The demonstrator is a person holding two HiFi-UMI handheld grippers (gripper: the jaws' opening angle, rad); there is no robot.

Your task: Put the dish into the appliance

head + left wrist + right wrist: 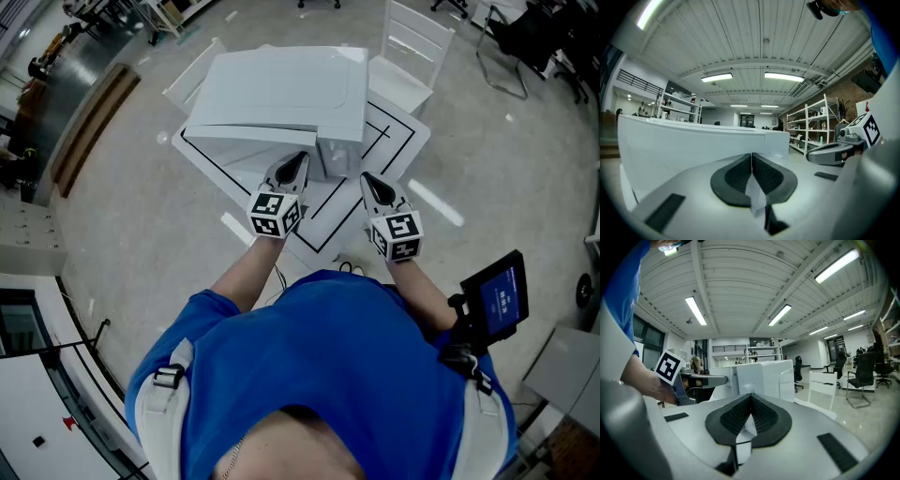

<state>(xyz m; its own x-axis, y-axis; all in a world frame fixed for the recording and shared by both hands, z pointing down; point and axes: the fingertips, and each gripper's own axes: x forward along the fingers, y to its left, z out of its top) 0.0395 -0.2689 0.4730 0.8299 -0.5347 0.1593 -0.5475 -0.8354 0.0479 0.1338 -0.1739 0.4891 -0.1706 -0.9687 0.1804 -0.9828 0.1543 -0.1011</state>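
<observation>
L gripper point(299, 161): jaws pressed fully together, nothing between the pads in its own view point(751, 159). From the head view its tip sits just at the near edge of the white appliance point(281, 94) on the table point(214, 157); touching or not, I can't tell. The appliance's front face is hidden under its own top from above. In the left gripper view its side wall point(684, 140) fills the left half, lower part cut off by the gripper body.

Dish: can't pick it out in any view.

R gripper point(368, 180): also clamped shut and empty point(751, 398), near the appliance's right front corner. In its view the appliance point(761, 376) stands straight ahead beyond the tips, w/ a white chair point(824, 386) further right.
</observation>
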